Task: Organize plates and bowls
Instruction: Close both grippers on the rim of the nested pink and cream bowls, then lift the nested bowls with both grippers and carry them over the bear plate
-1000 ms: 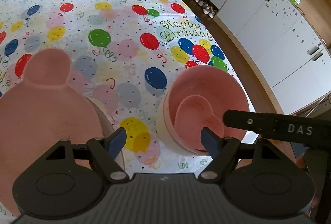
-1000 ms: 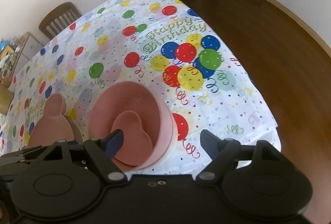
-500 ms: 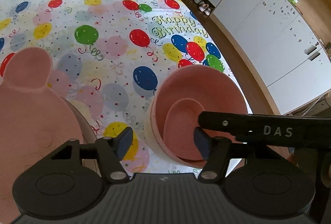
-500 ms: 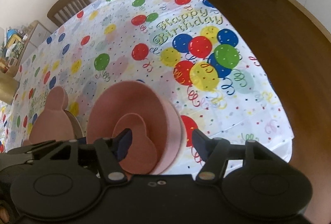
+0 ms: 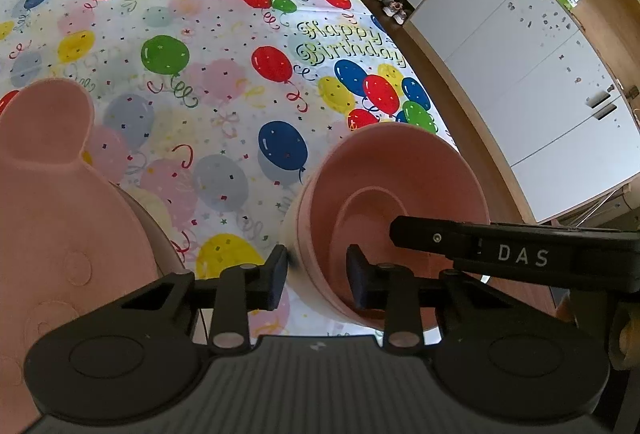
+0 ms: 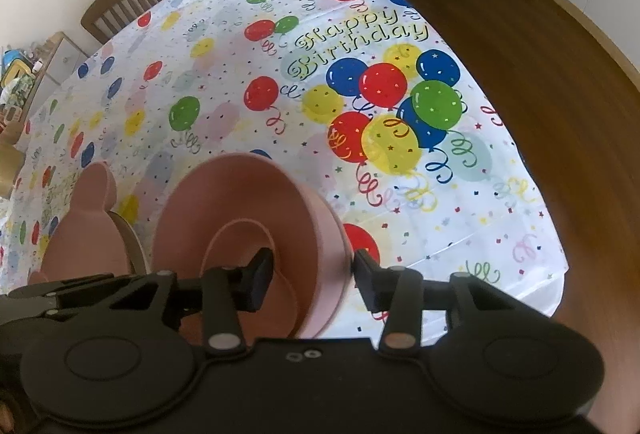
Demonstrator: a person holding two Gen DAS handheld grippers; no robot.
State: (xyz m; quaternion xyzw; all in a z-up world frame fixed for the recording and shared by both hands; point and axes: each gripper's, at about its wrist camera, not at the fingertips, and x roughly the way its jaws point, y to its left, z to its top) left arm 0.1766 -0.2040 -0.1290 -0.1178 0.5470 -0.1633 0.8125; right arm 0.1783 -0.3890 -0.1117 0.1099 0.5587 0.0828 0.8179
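A pink bowl point(image 5: 400, 169) point(image 6: 240, 201) stands near the table's front right corner, with a smaller pink shape in its bottom. My left gripper point(image 5: 318, 274) straddles the bowl's left wall, one finger outside and one inside. Its jaws are closing, and a thin gap still shows at the outer pad. My right gripper point(image 6: 314, 276) straddles the opposite wall in the same way, also closing. One right finger point(image 5: 480, 250) reaches in across the bowl. A pink bear-eared plate point(image 5: 48, 218) point(image 6: 88, 234) lies to the left on a beige plate point(image 6: 132, 242).
The balloon-print tablecloth point(image 5: 200, 53) covers the table, whose edge point(image 6: 532, 234) drops to wooden floor point(image 6: 540, 33) just right of the bowl. White cabinets point(image 5: 540, 73) line the far side. A wooden chair point(image 6: 120, 5) stands at the far end.
Both grippers' jaws have narrowed from wide to close around the bowl's two walls. The right gripper has sunk slightly toward the bowl. Bowl and plate have stayed put.
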